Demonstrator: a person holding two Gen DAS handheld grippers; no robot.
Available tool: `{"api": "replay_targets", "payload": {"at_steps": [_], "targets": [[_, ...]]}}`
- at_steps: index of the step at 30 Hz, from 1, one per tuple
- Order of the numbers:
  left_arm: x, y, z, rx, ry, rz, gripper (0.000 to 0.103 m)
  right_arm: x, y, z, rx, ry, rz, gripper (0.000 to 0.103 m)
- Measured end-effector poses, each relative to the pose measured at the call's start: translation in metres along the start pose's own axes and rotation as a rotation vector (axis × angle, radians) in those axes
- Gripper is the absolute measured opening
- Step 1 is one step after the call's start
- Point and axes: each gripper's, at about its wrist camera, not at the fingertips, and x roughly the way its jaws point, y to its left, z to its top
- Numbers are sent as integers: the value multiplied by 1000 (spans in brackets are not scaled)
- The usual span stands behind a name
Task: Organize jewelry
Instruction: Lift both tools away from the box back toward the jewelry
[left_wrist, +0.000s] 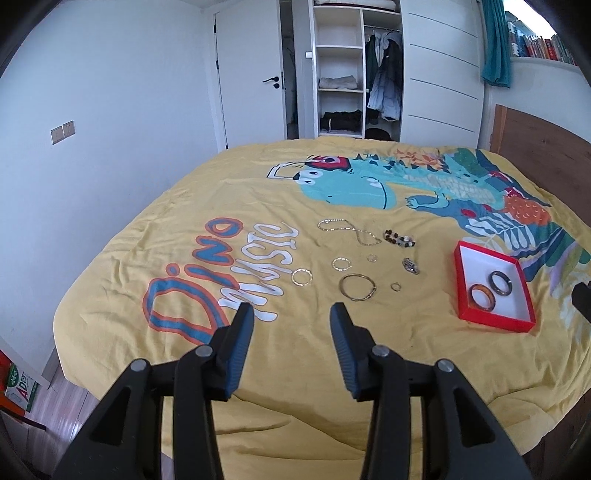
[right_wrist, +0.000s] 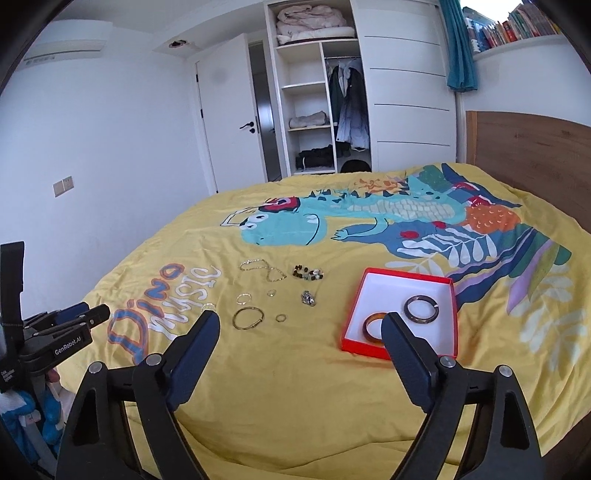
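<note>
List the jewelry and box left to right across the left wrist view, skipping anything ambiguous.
Hoop earring → gold bangle → small ring → silver charm piece → red box with two bangles inside.

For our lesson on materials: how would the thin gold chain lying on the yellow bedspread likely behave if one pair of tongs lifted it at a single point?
The gold chain lies in loose curves, so it is probably floppy and would dangle. It looks fine and light. Its slack loops could snag the beaded bracelet close beside it.
</note>
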Motion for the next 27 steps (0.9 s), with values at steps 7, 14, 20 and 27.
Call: {"api": "replay_targets", "payload": {"at_steps": [7, 14, 20, 27], "targets": [[42, -2, -9, 12, 66, 8, 41, 54, 6, -17, -27, 94, 44, 65], [82, 5, -12, -18, 127, -10, 41, 100, 9, -23, -46, 174, 90, 62], [117, 9, -13, -16, 156, -31, 41, 142, 12, -24, -48, 228, 109, 59], [163, 10, -6, -23, 194, -87, 41, 199, 22, -25, -85, 288, 144, 56]]}}
